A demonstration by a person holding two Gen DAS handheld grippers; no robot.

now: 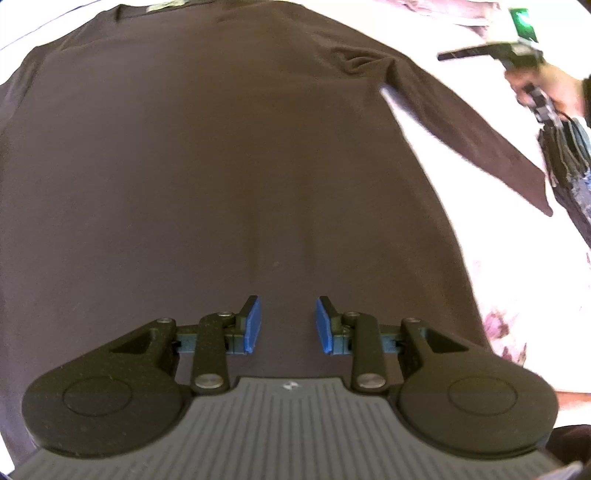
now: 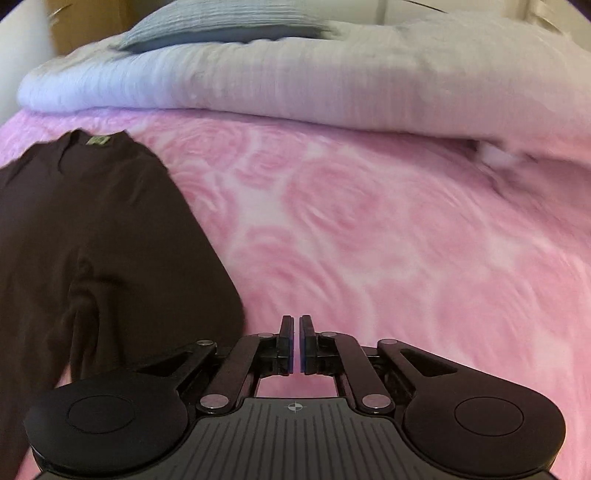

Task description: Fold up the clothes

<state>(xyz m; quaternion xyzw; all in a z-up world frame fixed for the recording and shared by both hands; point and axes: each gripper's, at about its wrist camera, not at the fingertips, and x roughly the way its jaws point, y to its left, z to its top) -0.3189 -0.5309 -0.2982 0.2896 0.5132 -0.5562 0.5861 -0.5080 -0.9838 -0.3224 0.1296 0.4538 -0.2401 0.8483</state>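
Note:
A dark brown long-sleeved shirt (image 1: 221, 166) lies spread flat on the bed, its collar label (image 1: 166, 5) at the far end. One sleeve (image 1: 461, 129) runs out straight to the right. My left gripper (image 1: 288, 310) hovers over the shirt's lower middle, open, with nothing between its blue pads (image 1: 253, 325). In the right wrist view the shirt (image 2: 92, 229) lies to the left and my right gripper (image 2: 299, 325) is shut on nothing above the pink blanket, just right of the sleeve. The left wrist view also shows the right gripper (image 1: 443, 56) at the top right, held by a hand (image 1: 543, 85).
A pink rose-patterned blanket (image 2: 369, 240) covers the bed. A bunched white duvet (image 2: 295, 85) and a grey-blue pillow (image 2: 221, 26) lie across the far end. A dark bundle (image 1: 565, 155) sits at the right edge near the sleeve cuff.

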